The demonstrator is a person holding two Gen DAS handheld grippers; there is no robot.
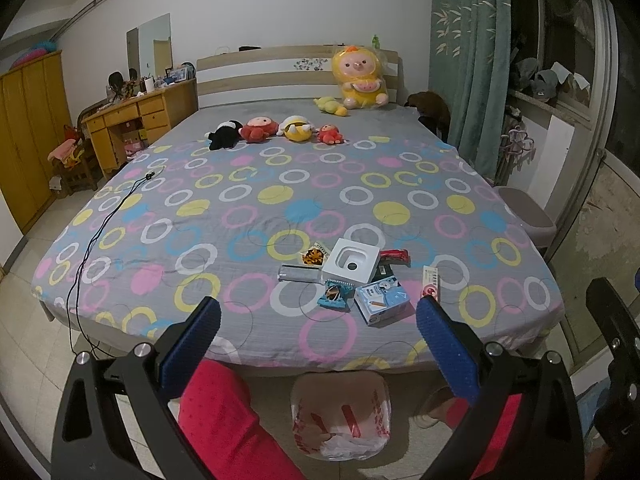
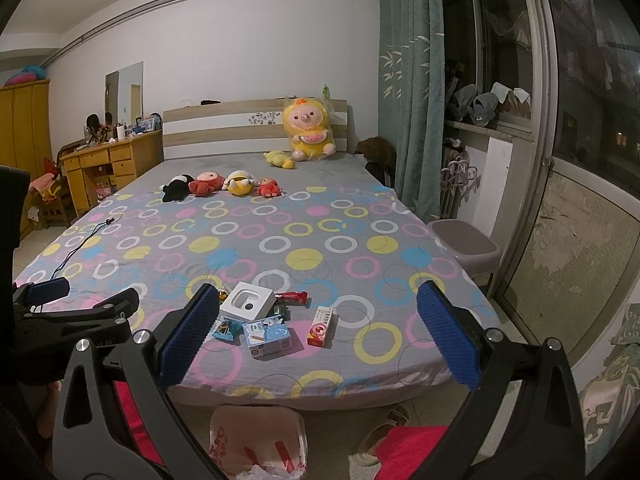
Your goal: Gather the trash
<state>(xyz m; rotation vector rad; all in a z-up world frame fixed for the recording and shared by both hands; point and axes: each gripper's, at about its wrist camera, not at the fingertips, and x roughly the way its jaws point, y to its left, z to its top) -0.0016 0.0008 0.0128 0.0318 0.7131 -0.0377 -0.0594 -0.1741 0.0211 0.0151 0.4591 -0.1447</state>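
Note:
A pile of trash lies near the foot of the bed: a white square box (image 1: 351, 261) (image 2: 248, 302), a blue carton (image 1: 382, 298) (image 2: 267, 337), a blue snack wrapper (image 1: 333, 295) (image 2: 225, 329), a red wrapper (image 1: 395, 255) (image 2: 292, 297) and a pink-and-white box (image 1: 430, 282) (image 2: 321, 325). On the floor below stands a bin lined with a white-and-red bag (image 1: 341, 420) (image 2: 258, 444). My left gripper (image 1: 318, 350) and my right gripper (image 2: 318, 338) both hover open, short of the bed's edge, holding nothing.
The bed (image 1: 280, 184) carries several plush toys (image 1: 276, 128) near the headboard and a black cable (image 1: 100, 232) on its left side. A person's red trouser legs (image 1: 224, 420) stand by the bin. A grey stool (image 2: 466, 248) sits right of the bed, a wooden desk (image 1: 136, 120) left.

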